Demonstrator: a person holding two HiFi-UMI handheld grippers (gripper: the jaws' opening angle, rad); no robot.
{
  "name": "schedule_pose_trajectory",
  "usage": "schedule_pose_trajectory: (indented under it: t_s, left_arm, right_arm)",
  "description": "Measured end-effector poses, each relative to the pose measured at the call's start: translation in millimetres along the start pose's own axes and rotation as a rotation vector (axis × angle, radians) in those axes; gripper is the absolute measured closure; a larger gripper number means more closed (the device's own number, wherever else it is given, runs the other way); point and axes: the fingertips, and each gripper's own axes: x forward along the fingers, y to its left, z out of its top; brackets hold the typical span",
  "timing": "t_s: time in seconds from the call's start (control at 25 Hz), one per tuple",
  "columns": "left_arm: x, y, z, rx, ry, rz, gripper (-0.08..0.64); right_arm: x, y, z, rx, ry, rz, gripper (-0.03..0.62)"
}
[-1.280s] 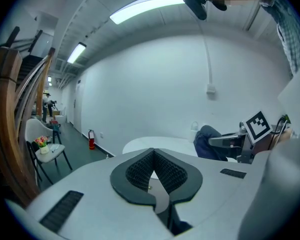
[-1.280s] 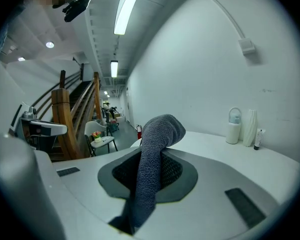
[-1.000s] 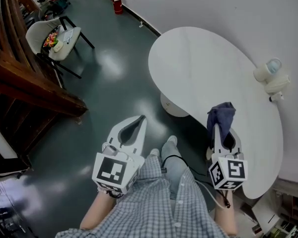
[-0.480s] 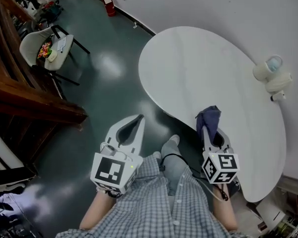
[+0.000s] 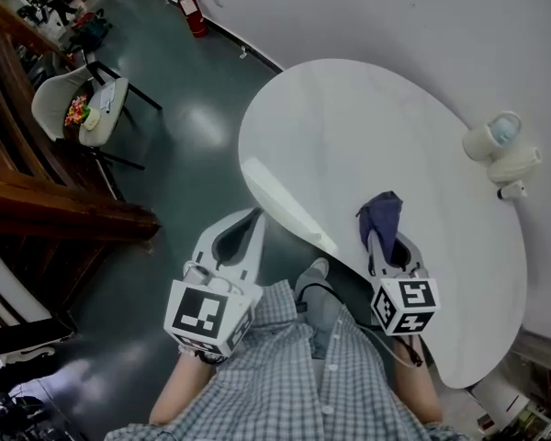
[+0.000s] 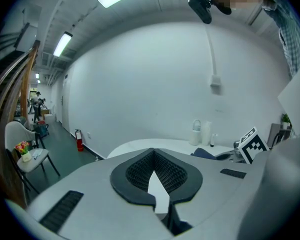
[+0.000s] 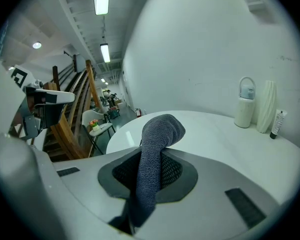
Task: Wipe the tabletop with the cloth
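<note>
— Cloth [image 5: 383,211] location, please?
— It is pinched in the right hand-held gripper [image 5: 376,240], over the bench [image 5: 349,127] just inside its near edge. The jaws are clamped on its lower part. The rest stands up past the tips in a dark bunched roll and curls forward toward the bench's middle.
— Is it on the surface?
— I cannot tell. The right gripper view shows the roll raised above the jaws with the white top beyond it, so I judge it is not pressed down yet.
— And the other one?
— The left hand-held gripper [image 5: 255,220] hangs off the bench's near edge, over the floor [image 5: 193,154], with its tips pressed together on nothing.
— So which does the wiping?
— The right, plainly: it has the cloth and it alone is over the bench. The cloth's long axis runs along the jaws, pointing across the bench, and nearly all the bare top lies ahead of it and to its left. The next move looks like tipping the roll down flat. Then it would sweep away from the near edge, stopping short of the white containers [image 5: 500,141] at the bench's far edge.
</note>
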Motion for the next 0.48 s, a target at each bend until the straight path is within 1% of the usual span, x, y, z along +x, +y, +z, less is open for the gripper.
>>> schedule_pose_trajectory:
  t_s: [0.2,0.48]
  left_arm:
    - [22,-6,7,0.007,0.004,-0.009,0.555]
    - [50,-16,9,0.031,0.029,-0.062,0.555]
  right_arm:
    - [3,-23,3,0.008,0.007,-0.024,0.538]
    - [-2,-56,-22,0.033,0.088,-0.113,0.54]
